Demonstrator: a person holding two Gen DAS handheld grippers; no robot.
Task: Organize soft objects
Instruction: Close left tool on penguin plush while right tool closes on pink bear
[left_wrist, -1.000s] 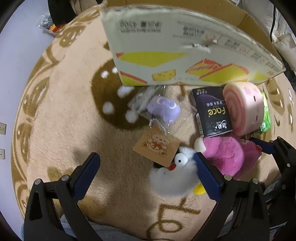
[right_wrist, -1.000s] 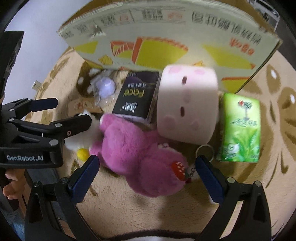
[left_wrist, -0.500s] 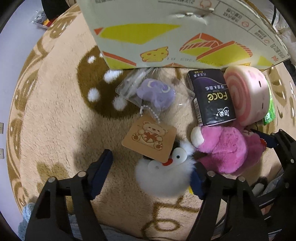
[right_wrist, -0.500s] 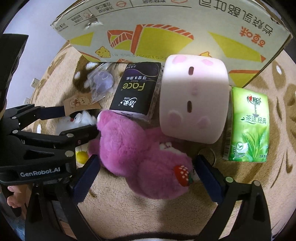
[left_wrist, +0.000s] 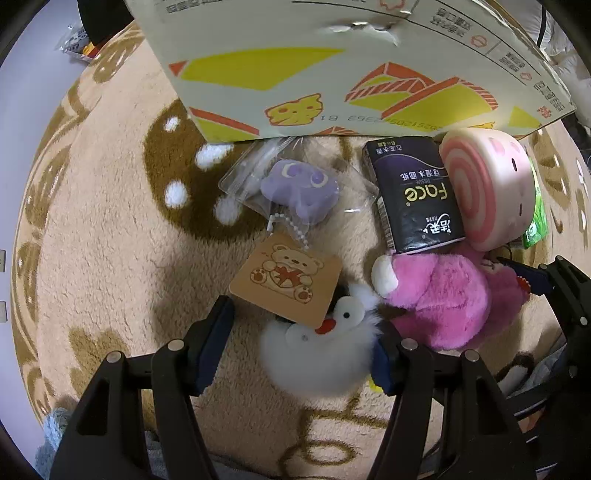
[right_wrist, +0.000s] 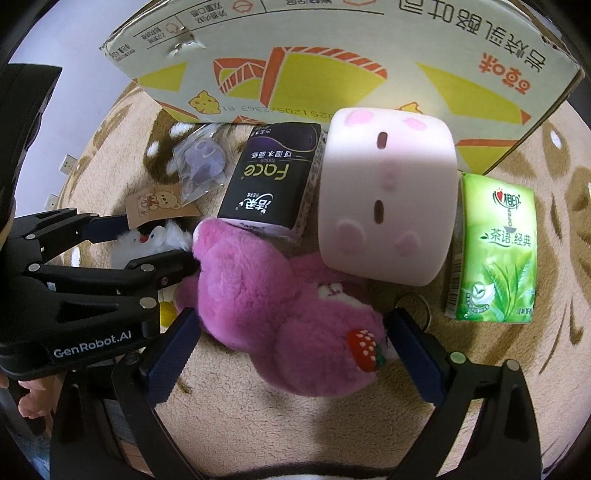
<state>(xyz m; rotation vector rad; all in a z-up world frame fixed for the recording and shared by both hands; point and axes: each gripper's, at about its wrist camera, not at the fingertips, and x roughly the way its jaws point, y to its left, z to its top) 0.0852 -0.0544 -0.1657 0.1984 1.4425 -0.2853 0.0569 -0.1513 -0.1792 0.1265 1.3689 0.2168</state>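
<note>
1. Our left gripper is spread around the white plush on the rug; we should close gently on its body, clear of the paper tag.
2. Our right gripper brackets the pink bear, unclosed; squeeze mid-body.

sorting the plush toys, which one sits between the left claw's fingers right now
The fluffy white plush with the red beak, framed by the open left claw. The pink furry bear plush lies outside it, beside the right finger.
</note>
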